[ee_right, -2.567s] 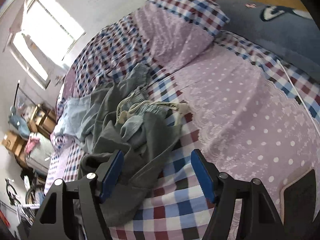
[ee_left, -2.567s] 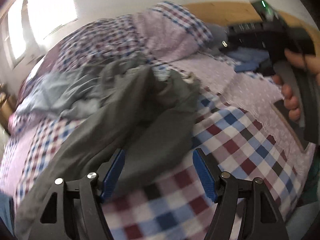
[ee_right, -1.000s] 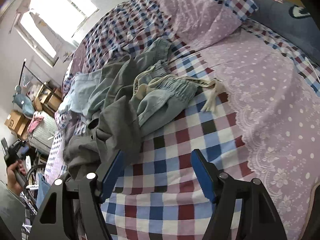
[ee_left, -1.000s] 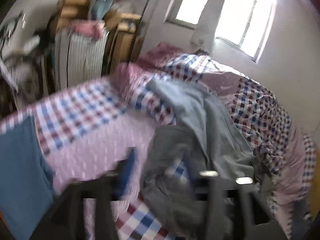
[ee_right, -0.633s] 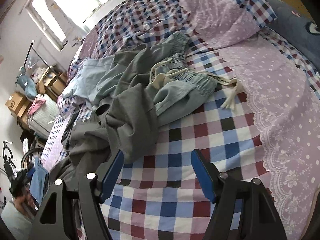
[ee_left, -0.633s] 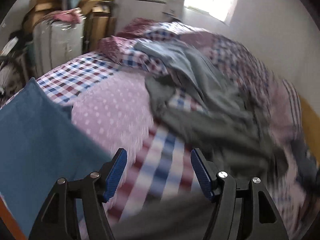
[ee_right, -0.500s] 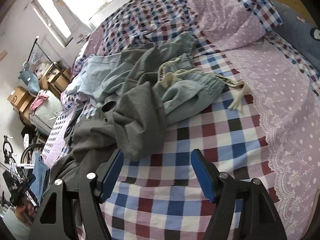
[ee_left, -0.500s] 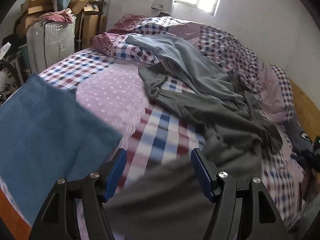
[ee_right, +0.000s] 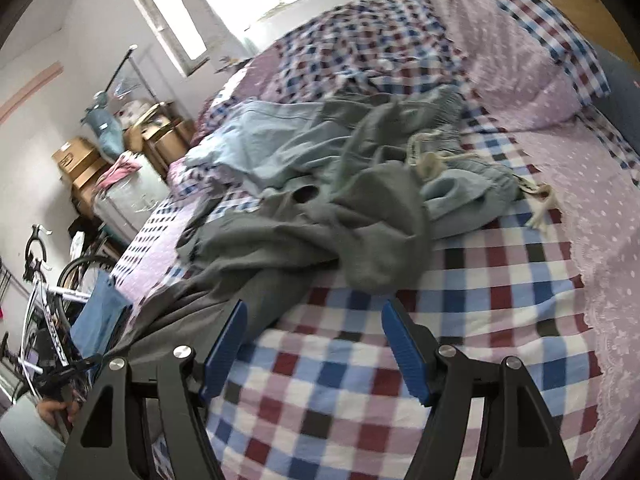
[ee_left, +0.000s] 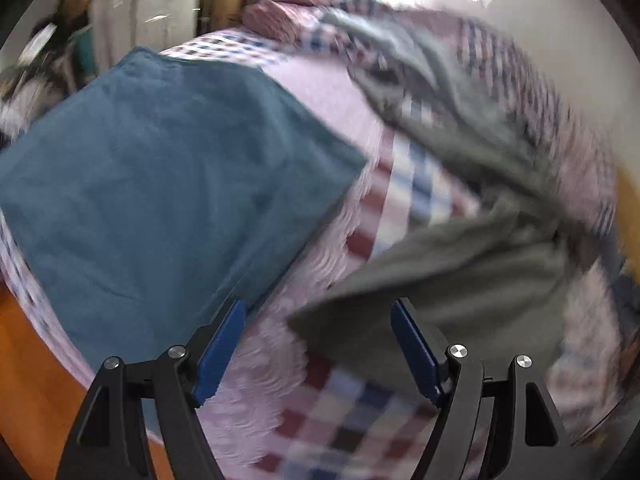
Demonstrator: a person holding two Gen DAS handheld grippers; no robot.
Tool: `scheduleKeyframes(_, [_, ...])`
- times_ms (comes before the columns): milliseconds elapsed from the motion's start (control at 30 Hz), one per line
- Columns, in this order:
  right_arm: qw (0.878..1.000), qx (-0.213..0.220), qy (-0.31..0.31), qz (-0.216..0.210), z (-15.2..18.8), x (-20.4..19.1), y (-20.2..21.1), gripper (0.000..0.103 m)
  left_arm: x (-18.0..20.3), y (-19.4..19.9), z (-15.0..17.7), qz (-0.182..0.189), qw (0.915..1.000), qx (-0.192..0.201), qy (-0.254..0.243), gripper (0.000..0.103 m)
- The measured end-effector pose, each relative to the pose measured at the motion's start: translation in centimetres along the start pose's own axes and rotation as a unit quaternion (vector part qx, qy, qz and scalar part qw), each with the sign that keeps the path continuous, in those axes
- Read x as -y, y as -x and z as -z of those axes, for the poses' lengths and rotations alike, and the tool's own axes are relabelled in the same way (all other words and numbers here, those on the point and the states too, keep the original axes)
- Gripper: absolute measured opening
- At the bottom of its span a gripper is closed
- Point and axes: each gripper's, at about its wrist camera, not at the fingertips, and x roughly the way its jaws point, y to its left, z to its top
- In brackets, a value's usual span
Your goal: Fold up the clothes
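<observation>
A crumpled grey garment (ee_right: 320,236) sprawls across the checked bed cover (ee_right: 440,320), on top of light blue clothes (ee_right: 280,140) with a cream drawstring (ee_right: 432,164). My right gripper (ee_right: 312,344) is open just in front of the grey heap, nothing between its fingers. In the blurred left wrist view, my left gripper (ee_left: 316,344) is open over the bed's corner. The grey garment's edge (ee_left: 420,292) lies just beyond it, and a flat teal-blue cloth (ee_left: 160,184) lies to the left. A hand (ee_right: 56,408) holds the left gripper at the far lower left.
A pillow (ee_right: 520,60) and a dark blue cushion (ee_right: 620,92) lie at the head of the bed. Beside the bed stand cardboard boxes (ee_right: 80,164), a white case (ee_right: 128,204) and a bicycle (ee_right: 44,292). An orange wooden bed frame (ee_left: 36,400) shows under the left gripper.
My left gripper has swung down and left toward the bed's corner, so the teal cloth now fills more of its view. The right gripper has pulled back slightly and turned left.
</observation>
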Motion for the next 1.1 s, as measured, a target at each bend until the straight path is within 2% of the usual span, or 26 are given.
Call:
scheduleKeyframes(33, [1.0,-0.001,0.004,-0.004,0.4,-0.6,0.1,0.073,0.2,-0.2,0.2,-0.01,0.9997,-0.006,-0.022,0.079])
scheduleKeyframes(300, [0.997,-0.035,0.069,-0.031,5.4,-5.7,-0.7,0.073,0.4,-1.3,0.2,-0.005,0.9978,-0.004,-0.066,0.079])
scheduleKeyframes(333, [0.995,-0.043,0.077,-0.036,6.2,-6.3,-1.0,0.073,0.5,-1.4,0.1,-0.004,0.9974,-0.002,-0.072,0.075])
scheduleKeyframes(367, [0.994,-0.054,0.081,-0.043,7.1,-6.9,-1.5,0.073,0.7,-1.5,0.0,-0.003,0.997,0.0,-0.078,0.068])
scheduleKeyframes(433, [0.992,-0.079,0.081,-0.061,8.8,-7.7,-2.6,0.073,1.3,-1.6,-0.2,-0.005,0.996,-0.002,-0.089,0.022])
scheduleKeyframes(533, [0.988,-0.11,0.075,-0.08,10.9,-8.8,-4.6,0.072,1.2,-0.7,-0.4,0.009,0.9967,0.016,-0.08,0.007])
scheduleKeyframes(633, [0.984,-0.122,0.085,-0.098,11.9,-10.2,-6.0,0.069,-0.3,1.2,-0.5,0.064,0.9964,0.054,-0.014,0.003])
scheduleKeyframes(700, [0.982,-0.127,0.088,-0.105,12.3,-10.9,-7.0,0.069,-1.4,2.4,-0.3,0.092,0.9919,0.082,0.033,0.003])
scheduleKeyframes(800, [0.982,-0.136,0.083,-0.099,12.7,-11.6,-8.6,0.067,-2.9,3.9,0.2,0.124,0.9796,0.122,0.1,0.003])
scheduleKeyframes(867, [0.983,-0.134,0.073,-0.101,12.7,-11.9,-9.4,0.066,-4.3,4.8,1.1,0.145,0.9673,0.148,0.146,0.003])
scheduleKeyframes(900, [0.983,-0.134,0.076,-0.096,12.8,-12.2,-9.8,0.065,-4.8,4.7,1.1,0.146,0.9651,0.15,0.158,0.002])
scheduleKeyframes(933, [0.983,-0.134,0.082,-0.089,12.9,-12.6,-10.1,0.055,-5.2,4.7,1.1,0.145,0.9632,0.151,0.169,0.001])
scheduleKeyframes(967, [0.983,-0.135,0.088,-0.082,13.0,-13.0,-10.4,0.031,-5.7,4.7,1.1,0.145,0.9611,0.152,0.179,0.001])
scheduleKeyframes(1000, [0.983,-0.136,0.094,-0.075,13.2,-13.4,-10.7,0.019,-6.0,4.4,1.2,0.147,0.9595,0.149,0.189,0.001])
scheduleKeyframes(1033, [0.983,-0.137,0.1,-0.068,13.3,-13.8,-11.0,0.011,-6.3,4.2,1.4,0.15,0.9578,0.145,0.198,0.001])
scheduleKeyframes(1100, [0.984,-0.133,0.106,-0.06,13.6,-13.9,-10.9,0.009,-6.7,3.6,1.4,0.156,0.956,0.134,0.209,0.001])
